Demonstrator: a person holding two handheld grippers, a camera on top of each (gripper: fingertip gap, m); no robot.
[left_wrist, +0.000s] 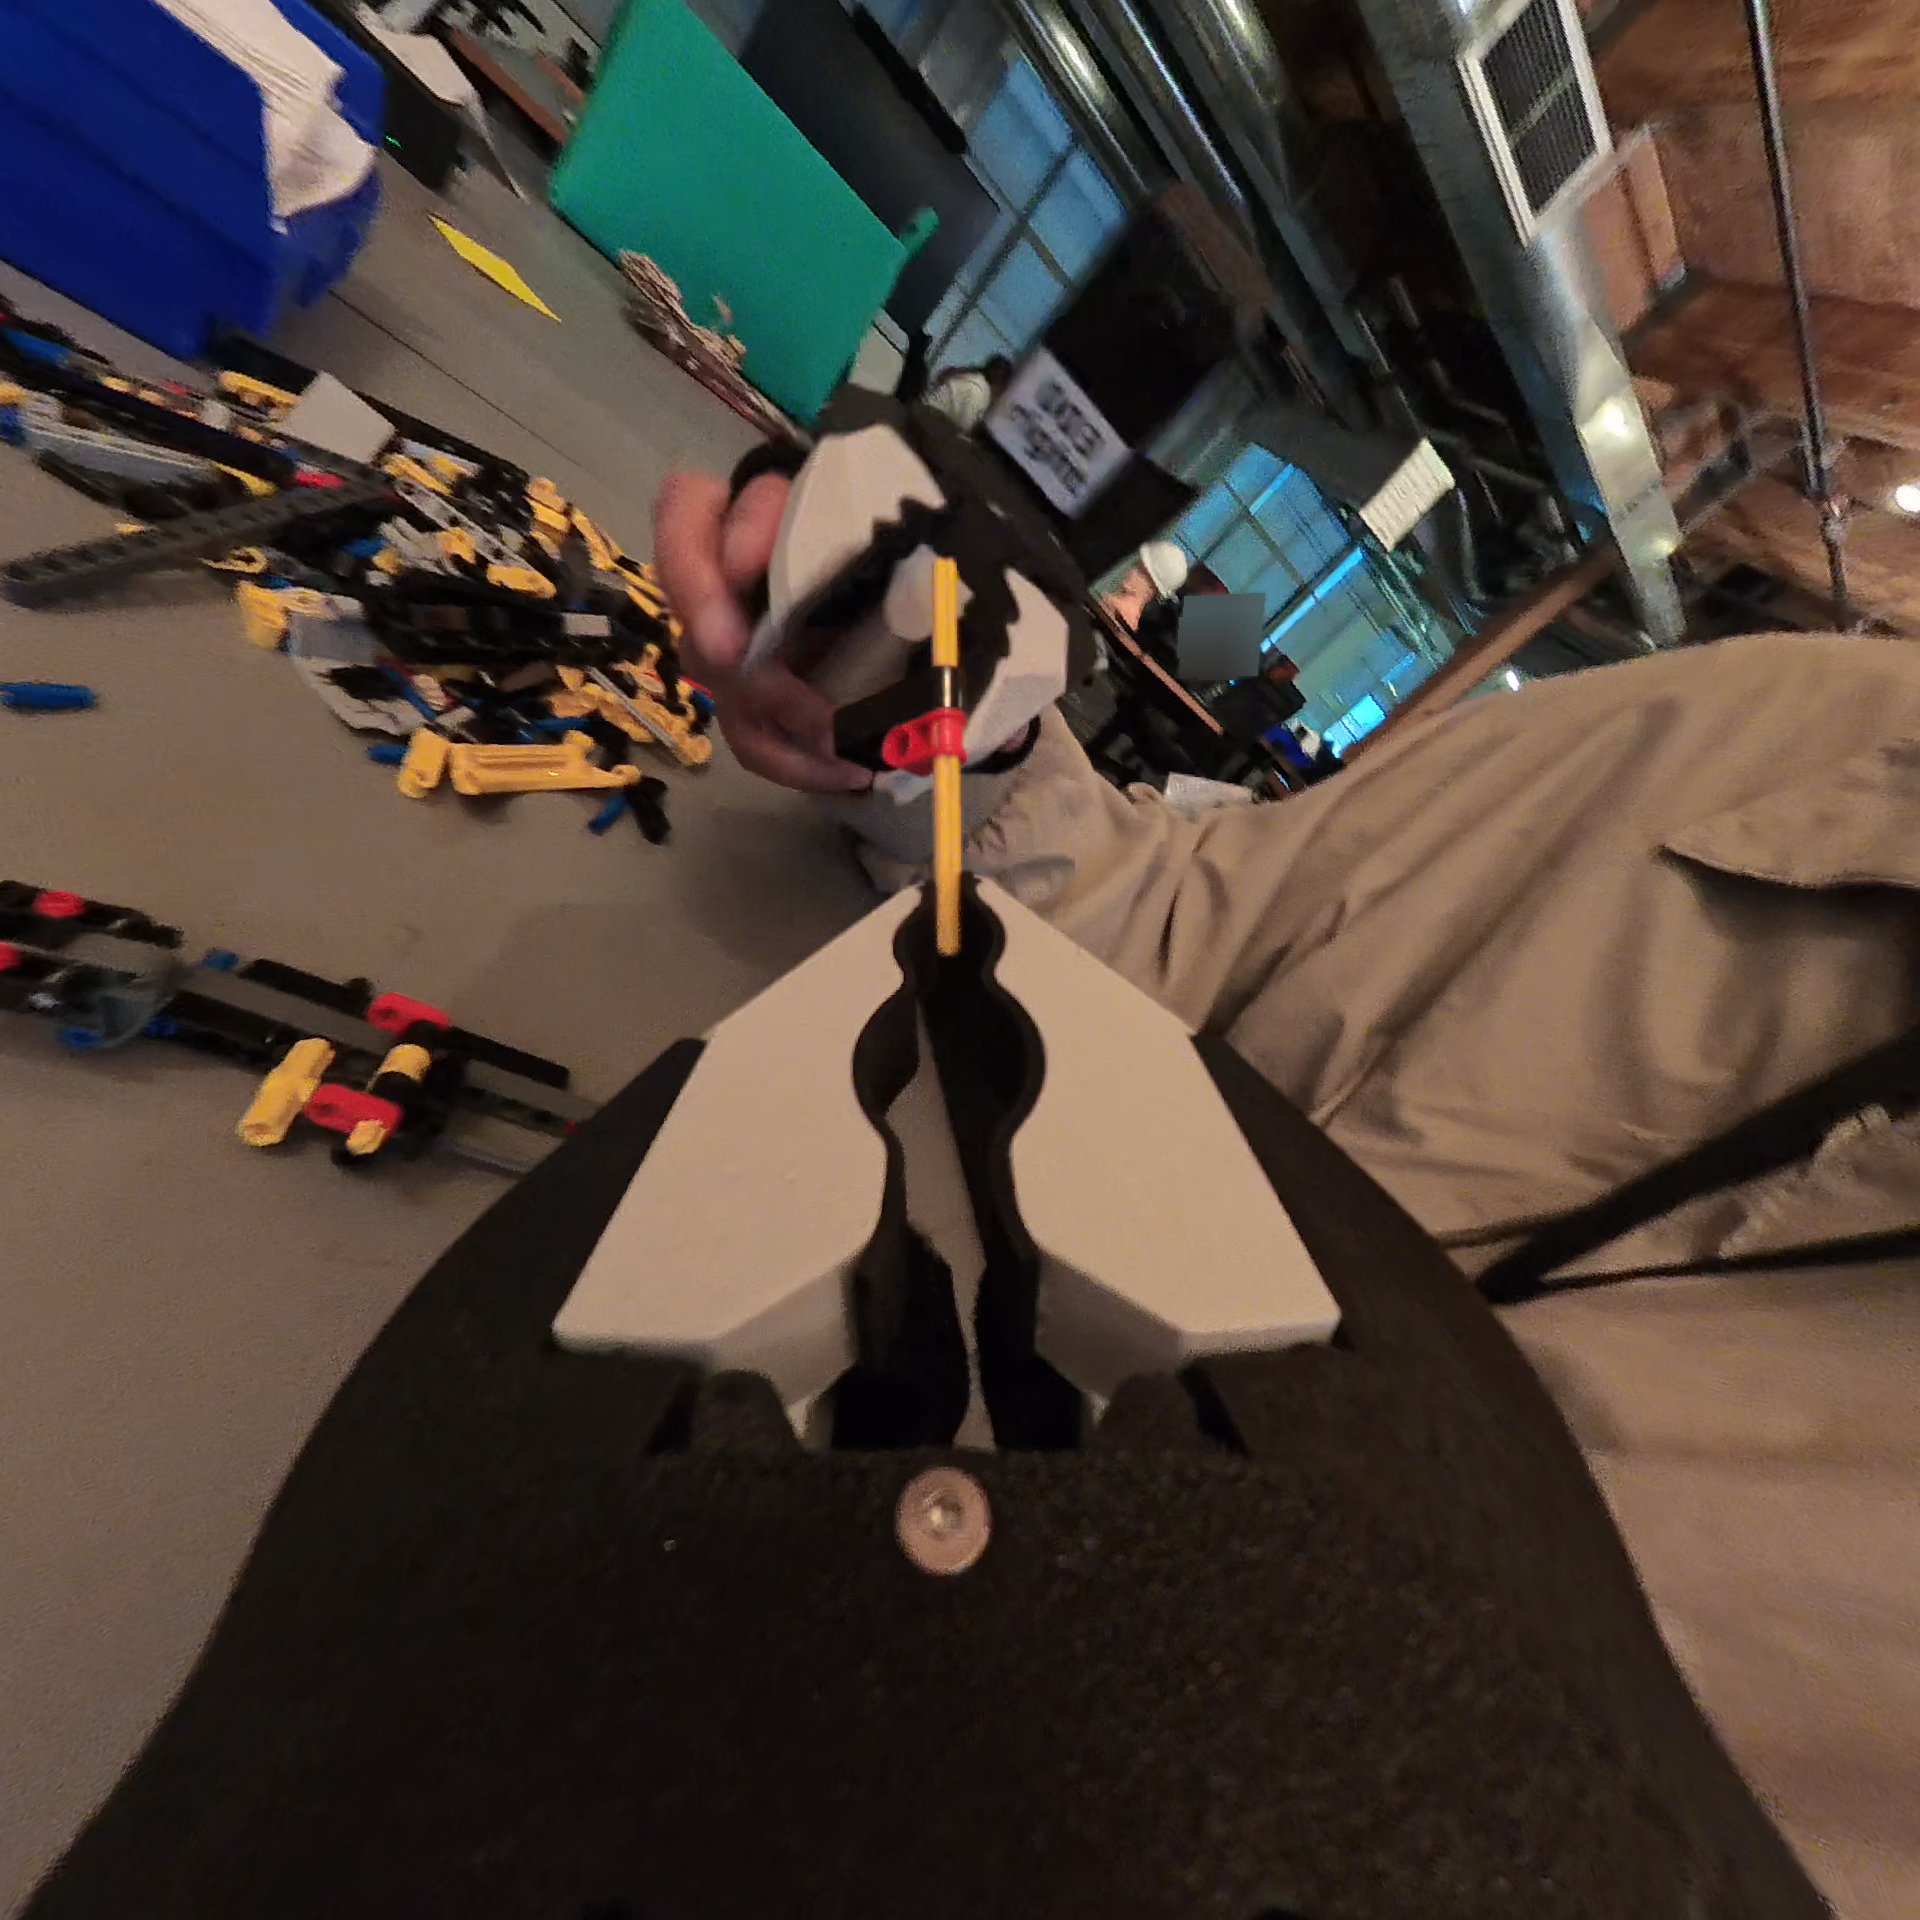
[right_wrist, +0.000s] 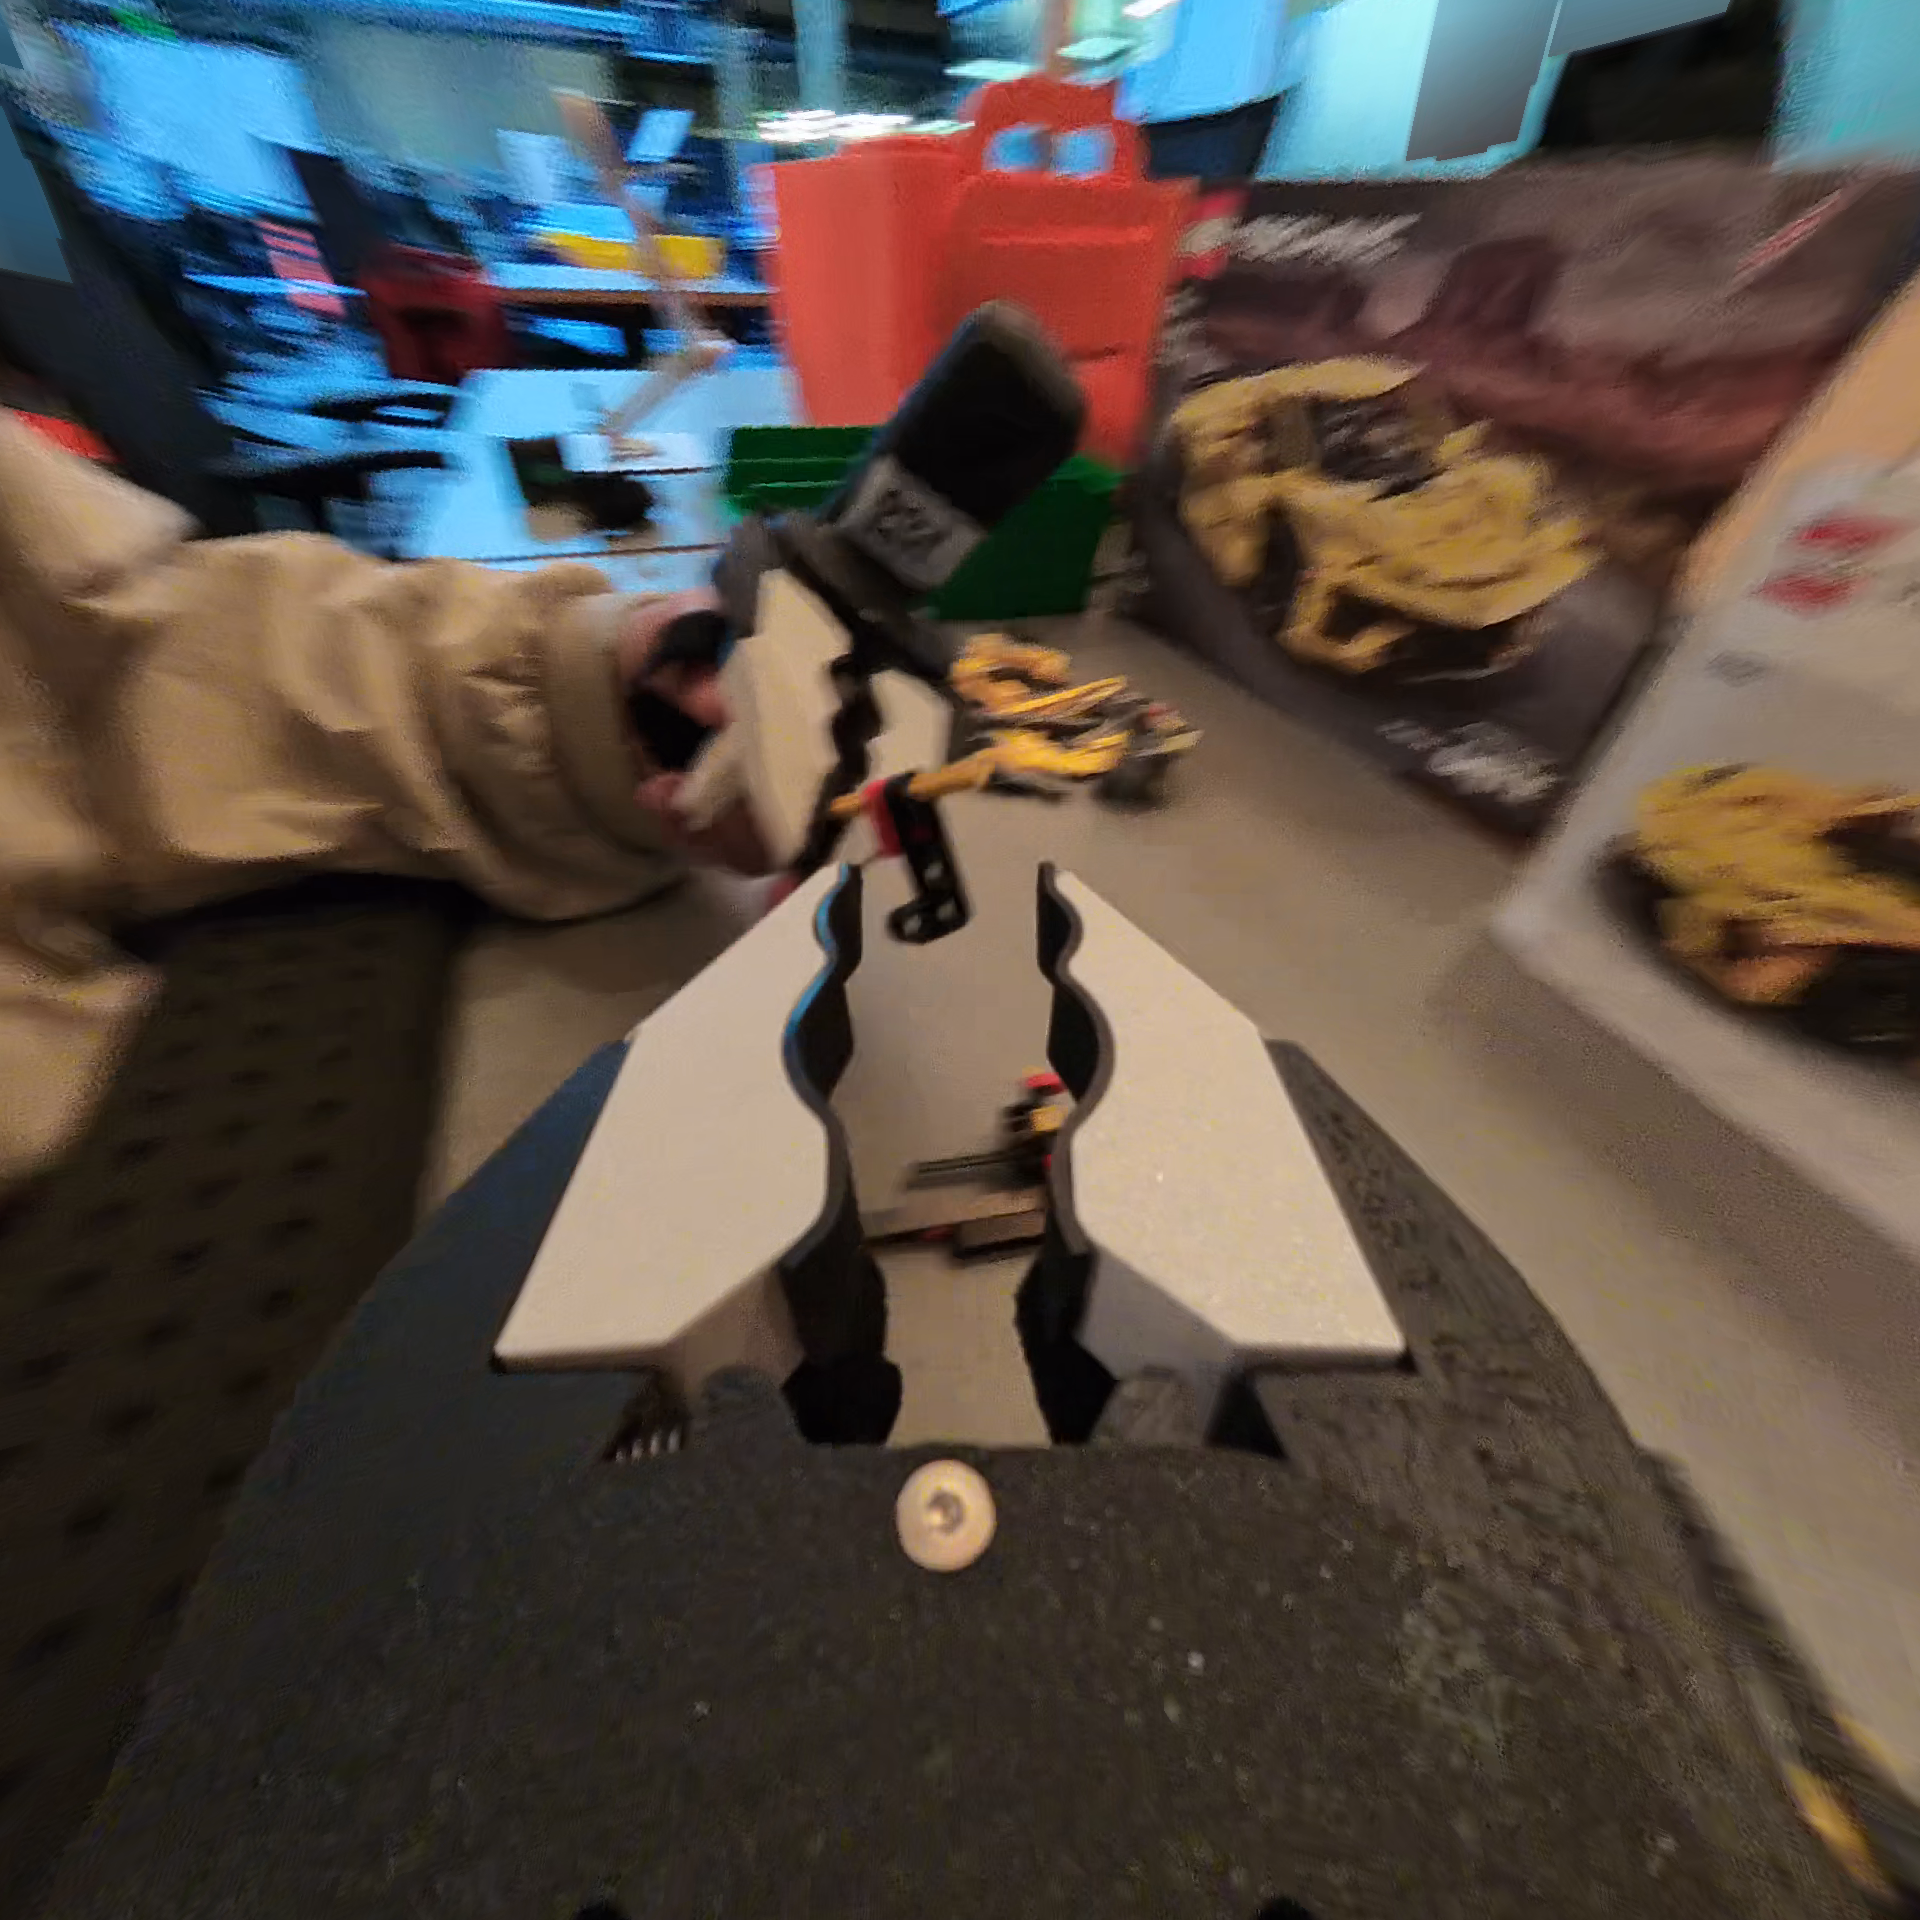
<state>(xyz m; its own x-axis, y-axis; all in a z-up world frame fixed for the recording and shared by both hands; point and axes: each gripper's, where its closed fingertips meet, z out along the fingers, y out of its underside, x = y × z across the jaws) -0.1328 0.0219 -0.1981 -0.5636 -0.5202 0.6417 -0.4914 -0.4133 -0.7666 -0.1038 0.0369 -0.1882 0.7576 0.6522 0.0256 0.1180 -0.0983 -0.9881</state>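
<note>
My left gripper (left_wrist: 948, 896) is shut on the near end of a thin yellow axle (left_wrist: 945, 831). The axle points away from the camera and carries a red connector (left_wrist: 923, 744) with a black piece behind it. In the right wrist view the left gripper (right_wrist: 836, 795) holds the axle (right_wrist: 966, 771), with the red connector (right_wrist: 883, 821) and a black L-shaped beam (right_wrist: 925, 873) hanging from it. My right gripper (right_wrist: 945, 883) is open and empty, with the beam just ahead of its fingertips. In the left wrist view the right gripper (left_wrist: 940, 603) faces me, jaws apart around the axle's far end.
A pile of yellow and black building pieces (left_wrist: 499, 623) and a partly built assembly (left_wrist: 260, 1029) lie on the grey table (left_wrist: 312, 1299). A blue bin (left_wrist: 156, 156) and a green board (left_wrist: 717, 208) stand behind. Picture boxes (right_wrist: 1455, 499) line the right side. A beige sleeve (right_wrist: 312, 707) reaches in. Only a small space, under 4 cm, lies between the two pairs of fingers.
</note>
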